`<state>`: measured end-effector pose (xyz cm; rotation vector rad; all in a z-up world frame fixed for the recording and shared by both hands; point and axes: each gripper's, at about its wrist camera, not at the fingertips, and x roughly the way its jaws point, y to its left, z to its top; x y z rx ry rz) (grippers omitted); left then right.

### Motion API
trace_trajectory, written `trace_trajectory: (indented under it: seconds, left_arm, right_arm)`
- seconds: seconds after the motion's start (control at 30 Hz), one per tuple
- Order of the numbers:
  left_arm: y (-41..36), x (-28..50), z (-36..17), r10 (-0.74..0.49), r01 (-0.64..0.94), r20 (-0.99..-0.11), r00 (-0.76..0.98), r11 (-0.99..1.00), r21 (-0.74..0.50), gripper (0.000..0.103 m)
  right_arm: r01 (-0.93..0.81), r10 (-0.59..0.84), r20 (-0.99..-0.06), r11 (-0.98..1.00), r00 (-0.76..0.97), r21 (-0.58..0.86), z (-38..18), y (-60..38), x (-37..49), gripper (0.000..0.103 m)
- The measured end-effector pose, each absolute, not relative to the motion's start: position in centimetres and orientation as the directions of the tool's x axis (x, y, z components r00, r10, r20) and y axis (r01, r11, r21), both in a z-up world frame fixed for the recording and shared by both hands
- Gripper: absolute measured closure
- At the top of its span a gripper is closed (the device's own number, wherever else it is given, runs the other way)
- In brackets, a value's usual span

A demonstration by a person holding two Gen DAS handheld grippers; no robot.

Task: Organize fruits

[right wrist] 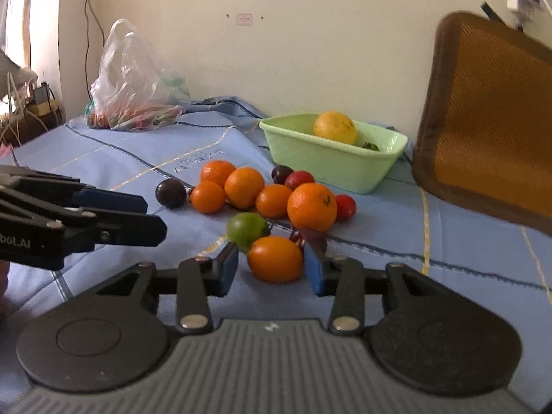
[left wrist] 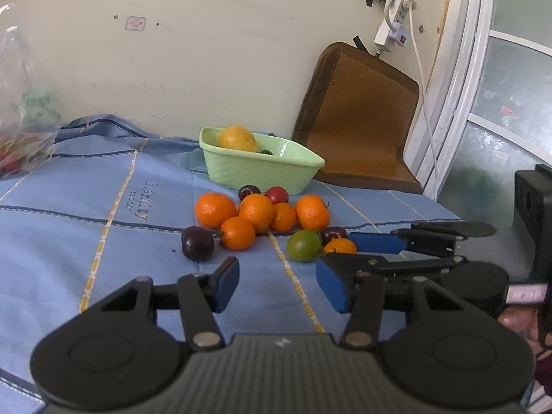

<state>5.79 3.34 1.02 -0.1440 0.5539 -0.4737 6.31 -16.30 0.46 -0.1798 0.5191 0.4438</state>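
Our right hand-held gripper (right wrist: 272,270): blue pads flank small orange fruit (right wrist: 275,258); right pad touching it, gap at left pad, so we see no full pinch. Our left hand-held gripper (left wrist: 277,283): spread, nothing between pads, low over blue cloth (left wrist: 103,241). Just beyond: green fruit (right wrist: 245,229), cluster of oranges (right wrist: 312,207), dark plums (right wrist: 170,193). Farther right: green basket (right wrist: 327,165) holding yellow fruit (right wrist: 334,127). Far left: plastic bag (right wrist: 134,82).
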Motion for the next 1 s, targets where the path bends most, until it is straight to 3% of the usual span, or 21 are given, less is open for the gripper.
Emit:
trace_trajectory:
  seconds: [0.13,0.27,0.4,0.67,0.8,0.9,1.0]
  left_arm:
    - [3.6,6.0,0.9,-0.483,0.396,-0.473,0.737,0.875,-0.278,0.053]
    - [3.8,6.2,0.8,-0.516,0.415,-0.471,0.715,0.856,-0.309,0.05]
    - [3.6,6.1,0.8,-0.519,0.419,-0.473,0.712,0.855,-0.307,0.05]
    - [2.0,5.1,1.0,-0.528,0.477,-0.457,0.716,0.848,-0.233,0.049]
    - [-0.5,4.9,0.9,-0.53,0.526,-0.487,0.695,0.836,-0.159,0.048]
    - [-1.9,5.0,0.8,-0.507,0.526,-0.501,0.702,0.843,-0.115,0.038]
    - [-2.4,5.6,0.6,-0.472,0.494,-0.517,0.714,0.863,-0.107,0.036]
  right_arm:
    - [-0.49,0.397,-0.515,0.87,0.76,-0.054,0.7,-16.1,5.2,0.065]
    - [-0.574,0.539,-0.528,0.811,0.656,0.115,1.0,-16.6,4.4,0.065]
    - [-0.597,0.558,-0.528,0.794,0.64,0.115,0.8,-16.3,4.2,0.062]
    - [-0.478,0.58,-0.449,0.815,0.68,0.328,2.4,-21.0,7.2,0.062]
    - [-0.438,0.511,-0.464,0.86,0.724,0.263,2.4,-20.5,8.1,0.062]
    - [-0.432,0.471,-0.483,0.88,0.738,0.198,1.6,-20.3,8.3,0.062]
    - [-0.433,0.449,-0.513,0.887,0.732,0.16,0.7,-20.0,8.8,0.062]
